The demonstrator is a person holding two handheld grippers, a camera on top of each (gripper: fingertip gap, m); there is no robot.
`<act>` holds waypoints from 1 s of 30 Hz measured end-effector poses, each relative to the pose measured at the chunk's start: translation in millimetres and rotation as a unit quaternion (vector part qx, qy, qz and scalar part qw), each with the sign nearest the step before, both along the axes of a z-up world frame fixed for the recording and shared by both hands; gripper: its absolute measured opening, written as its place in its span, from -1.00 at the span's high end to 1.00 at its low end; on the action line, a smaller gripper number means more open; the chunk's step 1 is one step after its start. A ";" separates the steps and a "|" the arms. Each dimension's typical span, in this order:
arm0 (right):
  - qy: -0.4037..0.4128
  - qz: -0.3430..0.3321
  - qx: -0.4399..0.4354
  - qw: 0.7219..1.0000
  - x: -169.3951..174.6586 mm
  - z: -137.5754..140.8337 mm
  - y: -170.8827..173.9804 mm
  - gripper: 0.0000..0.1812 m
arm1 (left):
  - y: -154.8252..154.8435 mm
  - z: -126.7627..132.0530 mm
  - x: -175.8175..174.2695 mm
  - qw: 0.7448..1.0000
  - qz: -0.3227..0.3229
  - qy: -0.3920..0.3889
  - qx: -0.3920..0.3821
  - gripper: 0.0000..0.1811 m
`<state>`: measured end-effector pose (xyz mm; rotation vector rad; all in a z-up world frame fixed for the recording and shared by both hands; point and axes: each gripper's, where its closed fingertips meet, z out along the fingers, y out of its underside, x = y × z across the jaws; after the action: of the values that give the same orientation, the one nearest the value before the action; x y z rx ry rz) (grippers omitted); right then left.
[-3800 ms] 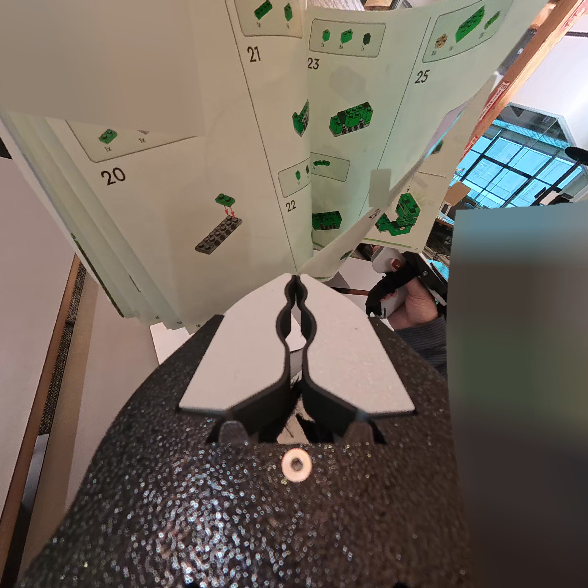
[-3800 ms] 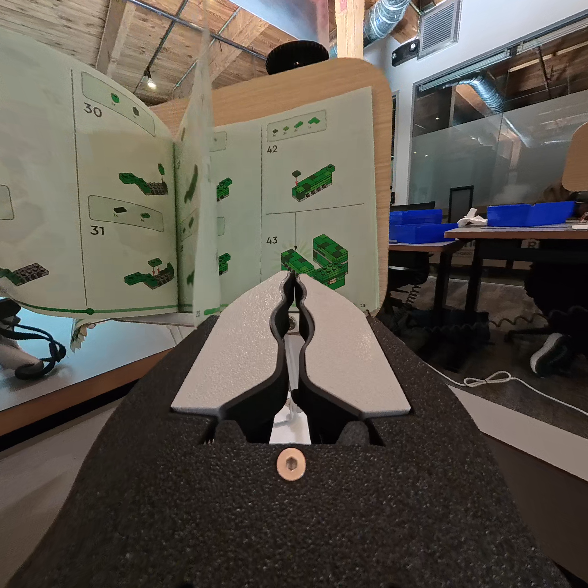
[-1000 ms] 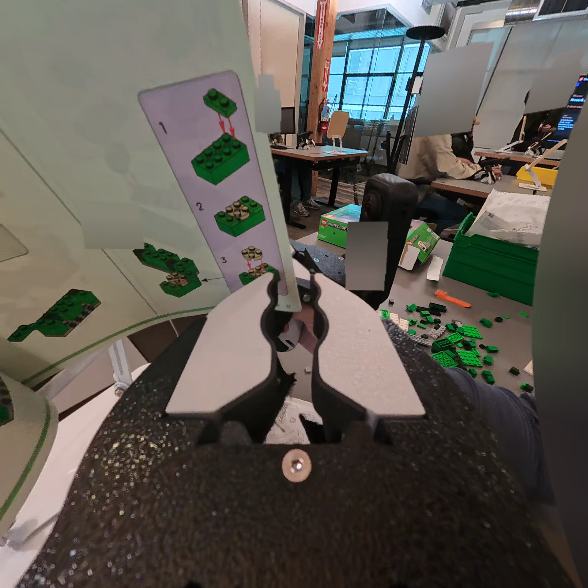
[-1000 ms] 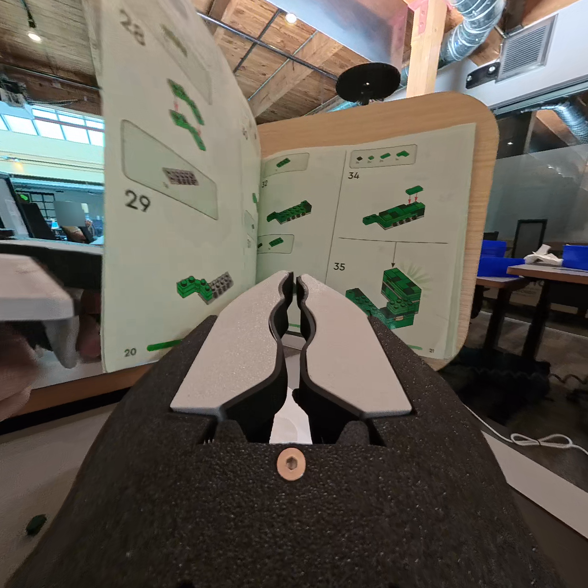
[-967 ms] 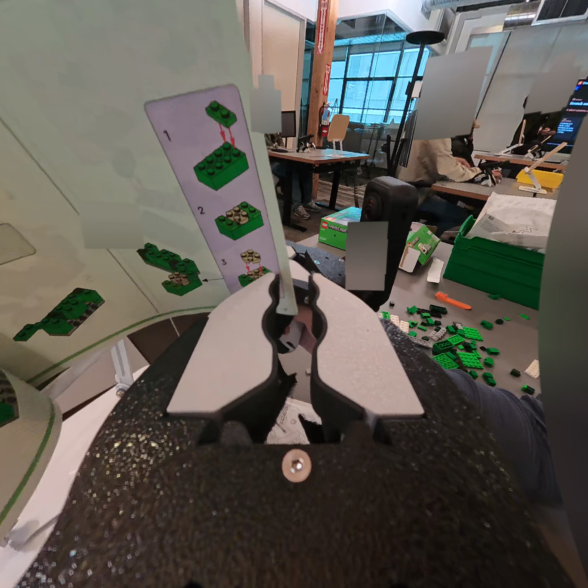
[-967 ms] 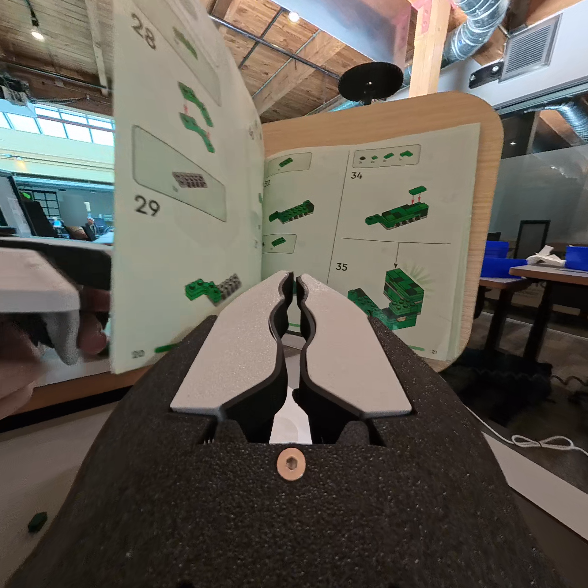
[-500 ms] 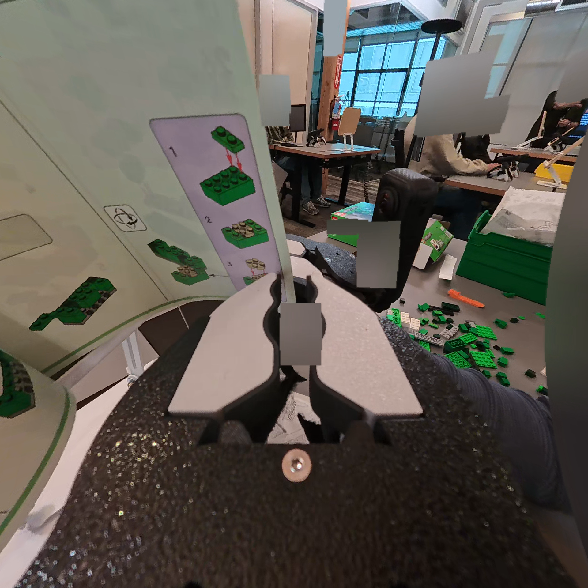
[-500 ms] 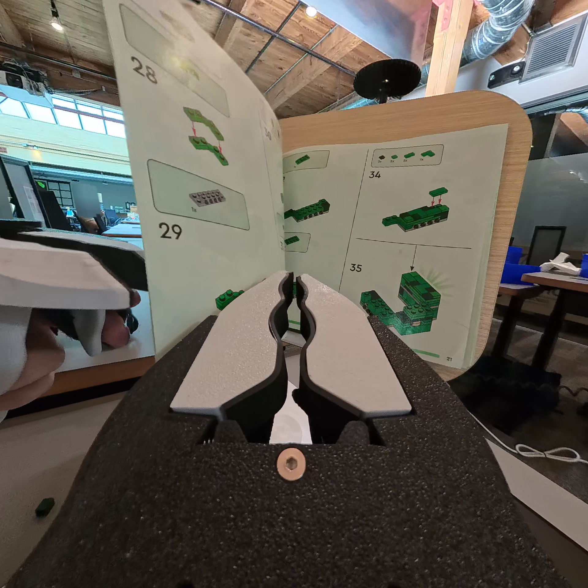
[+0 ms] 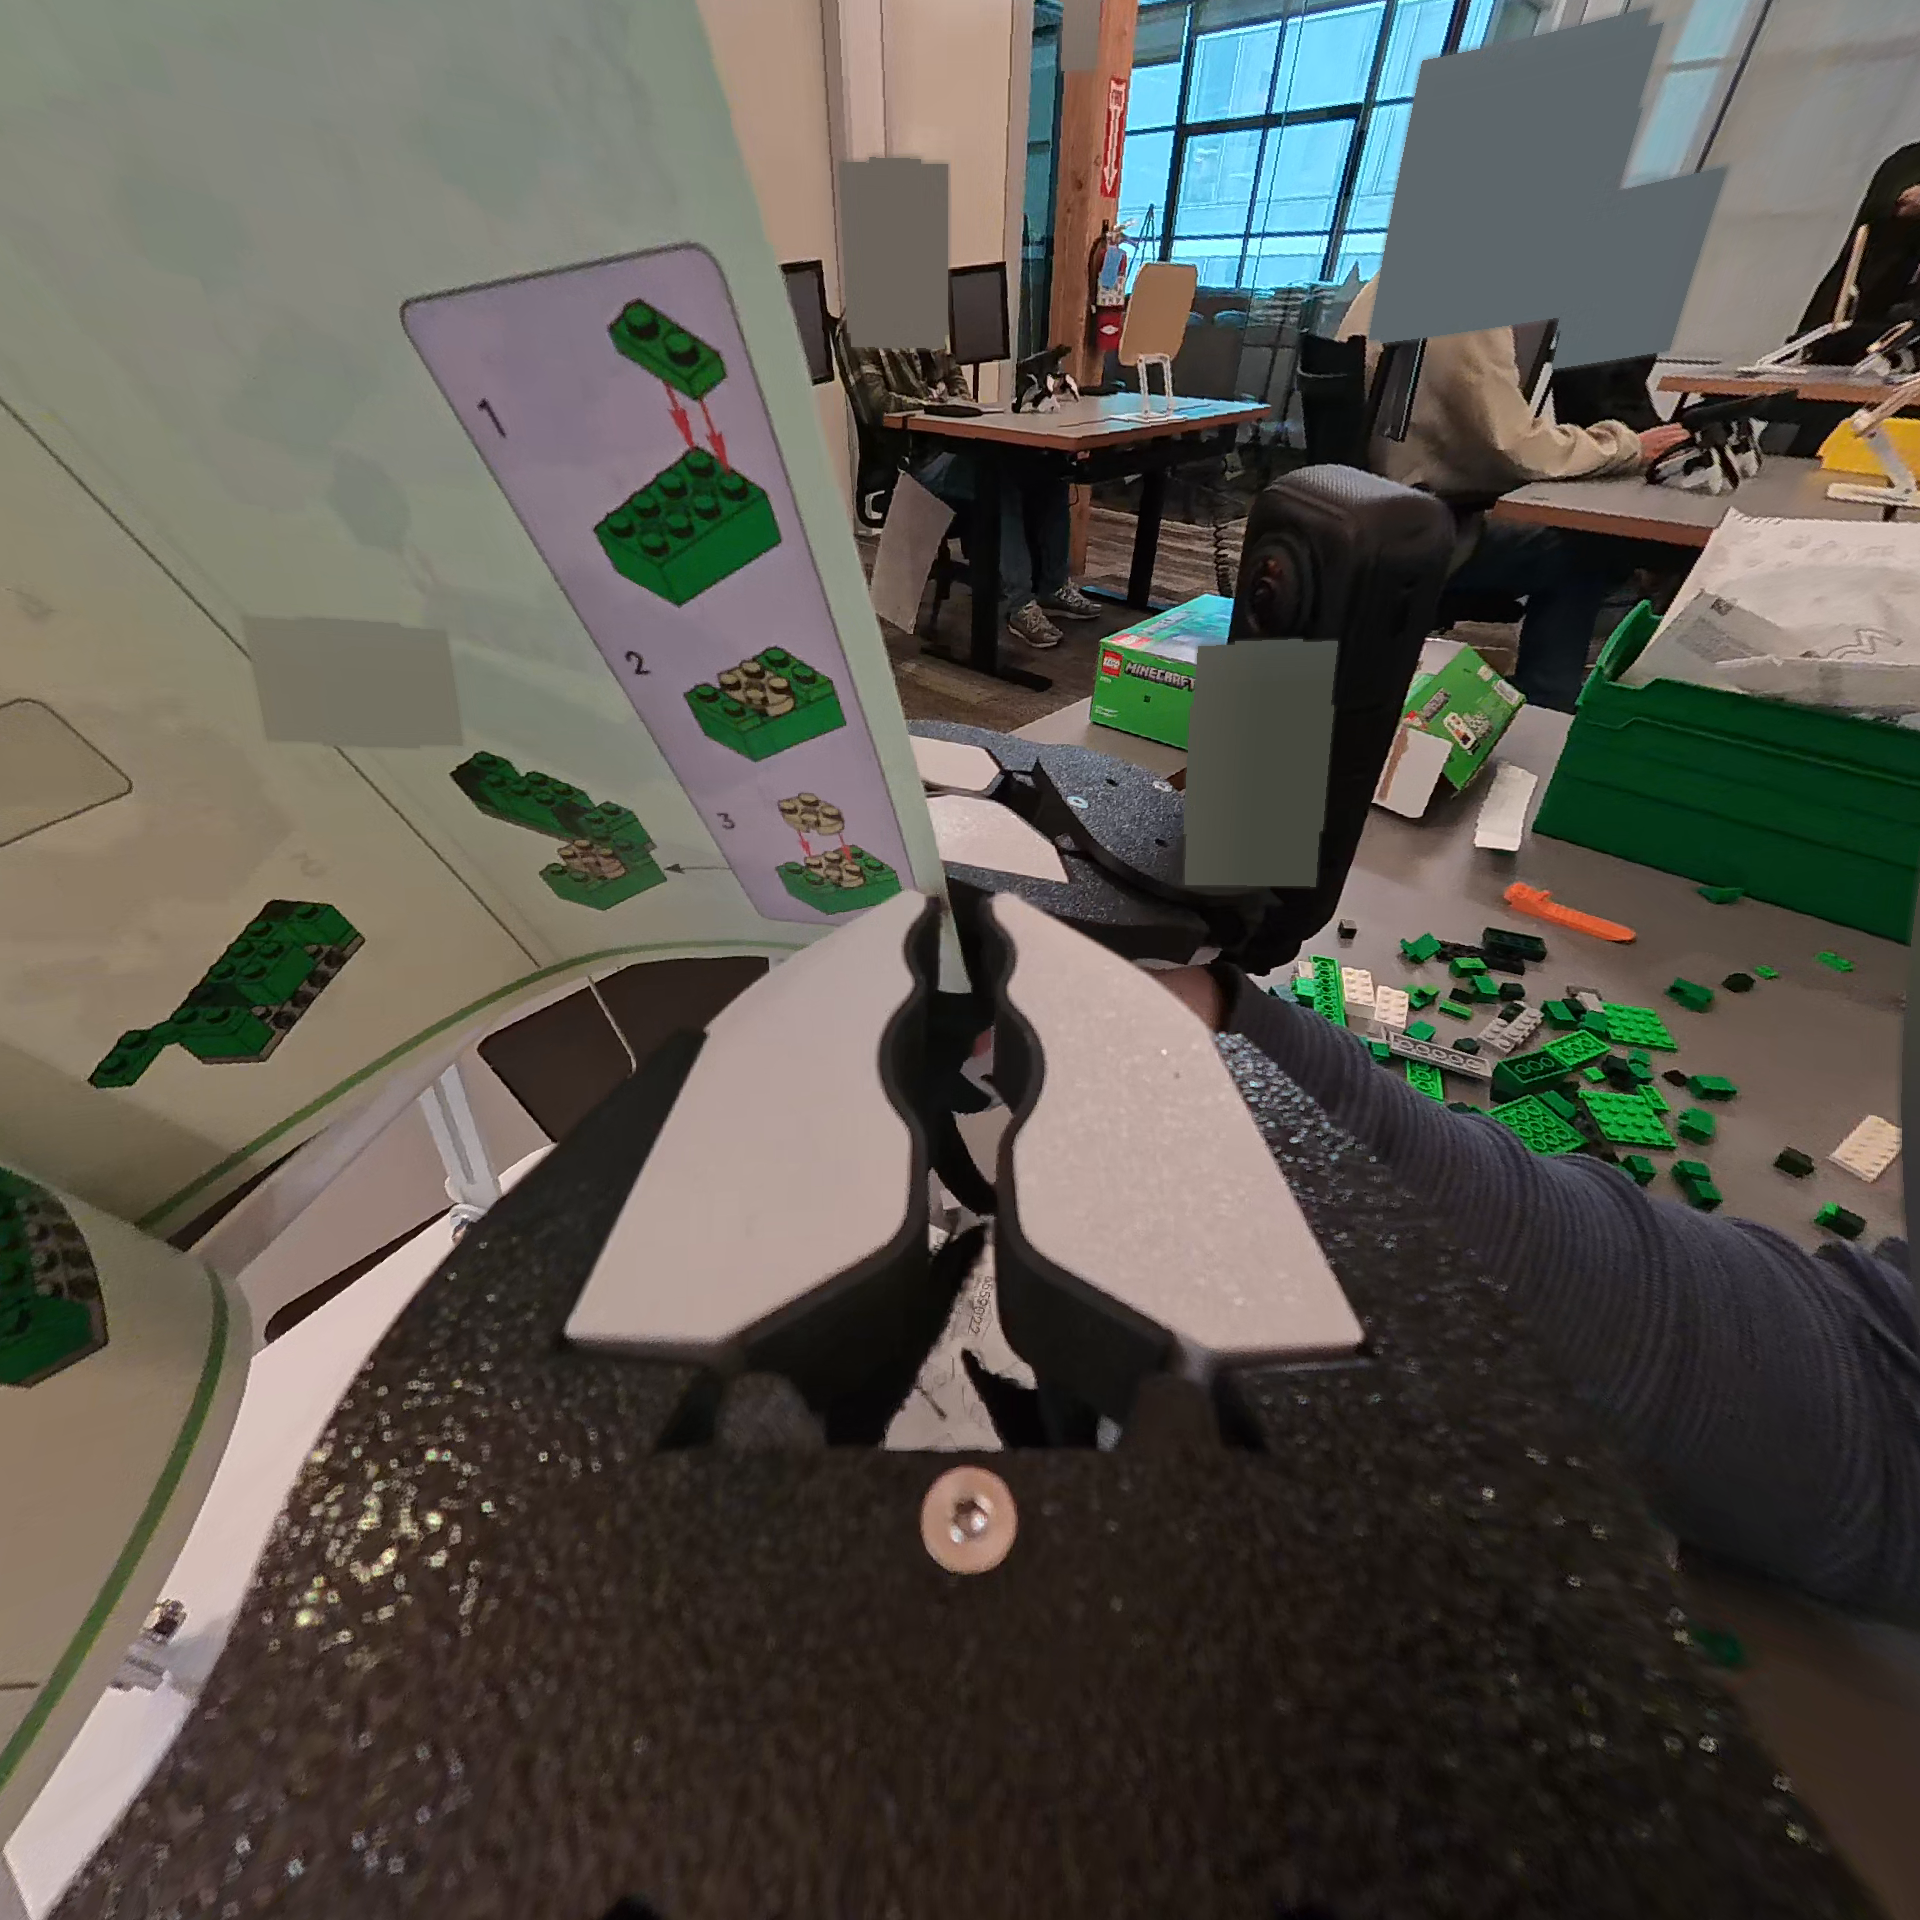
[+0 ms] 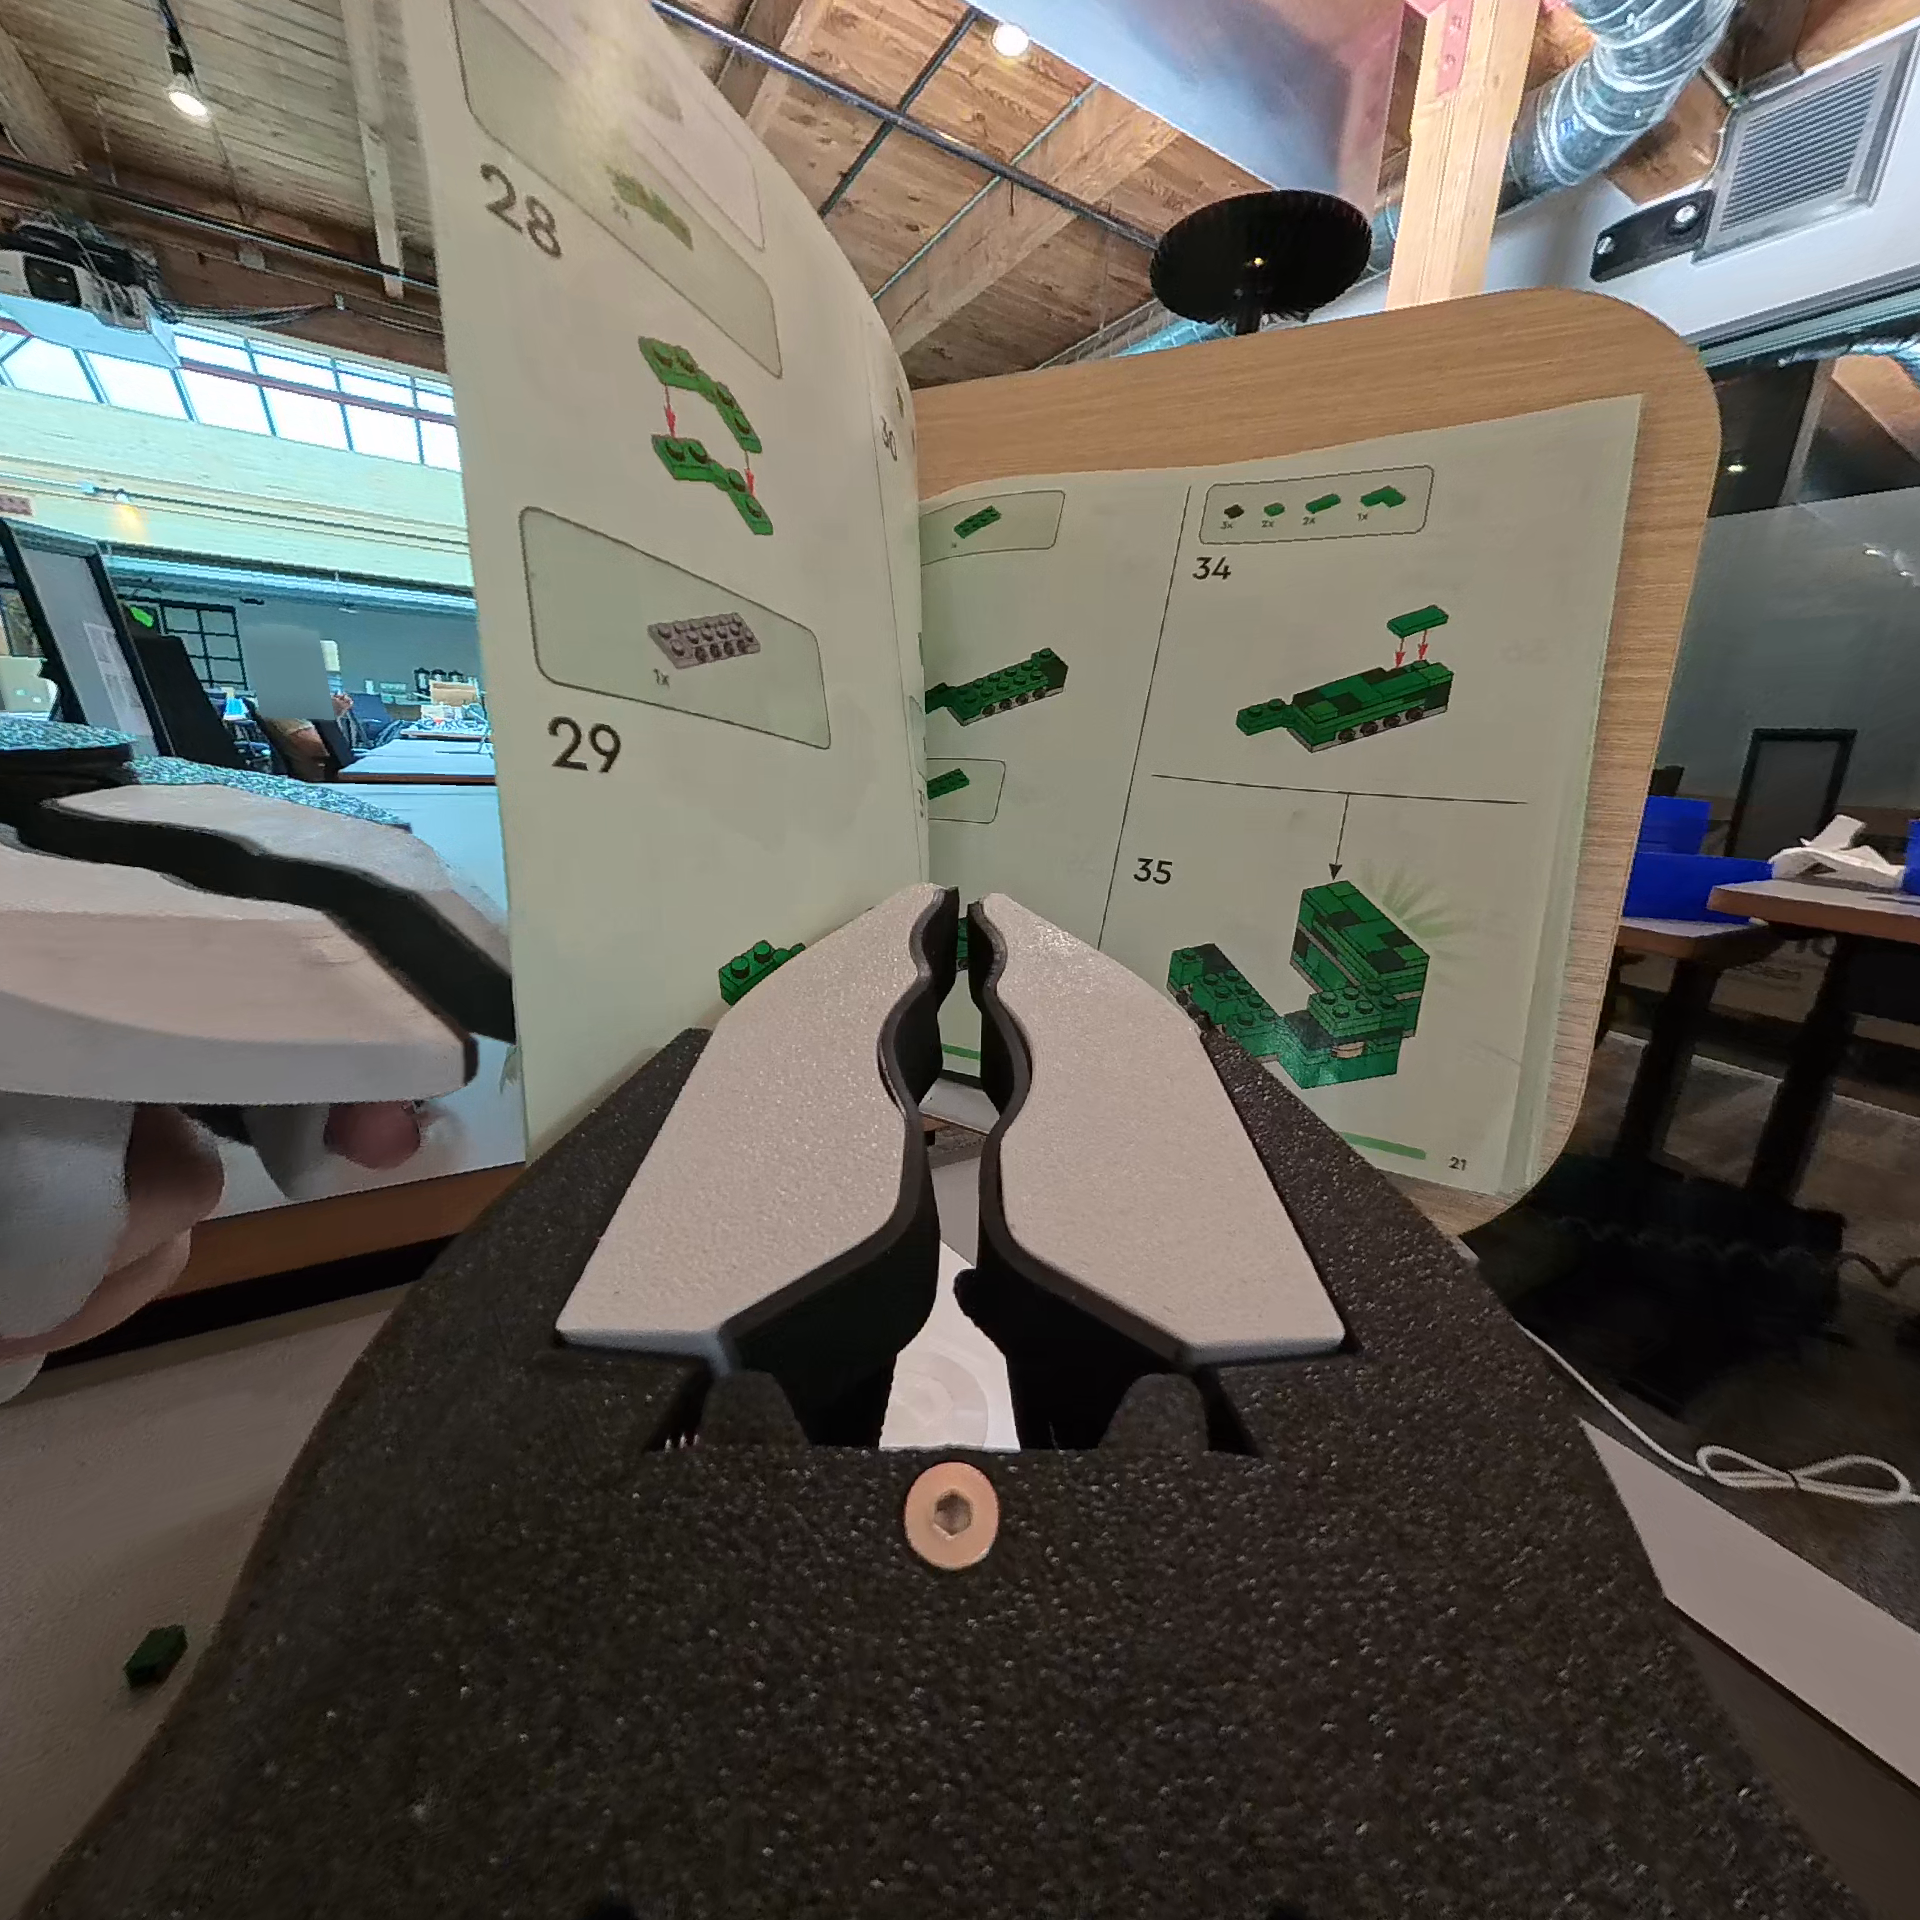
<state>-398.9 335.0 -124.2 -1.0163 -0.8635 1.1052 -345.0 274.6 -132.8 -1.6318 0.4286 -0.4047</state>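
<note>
An open building-instruction booklet (image 10: 1299, 779) stands against a wooden board (image 10: 1662, 727). One page (image 10: 675, 623) stands upright, away from the spread. My left gripper (image 9: 961, 904) has that page's (image 9: 727, 582) free lower edge between its fingertips; the jaws are a narrow gap apart, and the paper lies against the left finger. The left gripper also shows in the right wrist view (image 10: 457, 987), at the page's left edge. My right gripper (image 10: 961, 899) is shut in front of the booklet's lower spine, with nothing seen in it. It shows behind the page in the left wrist view (image 9: 977, 805).
Loose green bricks (image 9: 1558, 1060) lie on the grey table beside an orange tool (image 9: 1569, 914), a green crate (image 9: 1745, 810) and a green box (image 9: 1143, 686). A person's sleeve (image 9: 1558, 1299) crosses the right. A white cable (image 10: 1818, 1475) lies right; people sit at far desks. The tips of one gripper are about 8 cm away from the tips of the other.
Several pages have been turned since the oldest frames. In the last second my left jaws have narrowed around the page edge. The booklet has drifted right in the right wrist view.
</note>
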 end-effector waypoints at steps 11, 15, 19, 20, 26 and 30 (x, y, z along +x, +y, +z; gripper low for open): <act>0.001 0.004 -0.004 1.000 -0.3 -0.3 -0.2 0.99 | 2.4 -4.1 -5.4 1.000 0.013 0.008 -0.006 0.96; 0.001 0.005 -0.005 1.000 -0.3 -0.4 -0.2 0.99 | 3.6 -5.2 -6.2 1.000 0.015 0.010 -0.005 1.00; 0.001 0.007 -0.005 1.000 -0.6 -0.5 -0.6 0.99 | 3.5 -7.1 -4.4 1.000 0.008 0.015 -0.008 1.00; 0.001 0.007 -0.006 1.000 -0.6 -0.6 -0.6 0.99 | 3.4 -7.4 -3.9 1.000 0.006 0.015 -0.009 1.00; 0.003 0.023 0.009 1.000 6.0 0.5 -1.0 0.95 | 1.9 -4.6 -3.3 1.000 -0.002 0.003 -0.005 1.00; 0.006 0.166 0.055 0.985 22.6 1.9 -34.6 0.78 | 0.1 0.4 -6.9 1.000 -0.002 -0.016 0.003 1.00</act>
<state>-376.3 300.4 -122.3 -0.7892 -1.0982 1.3244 -351.9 274.6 -132.4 -1.6168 0.4080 -0.4313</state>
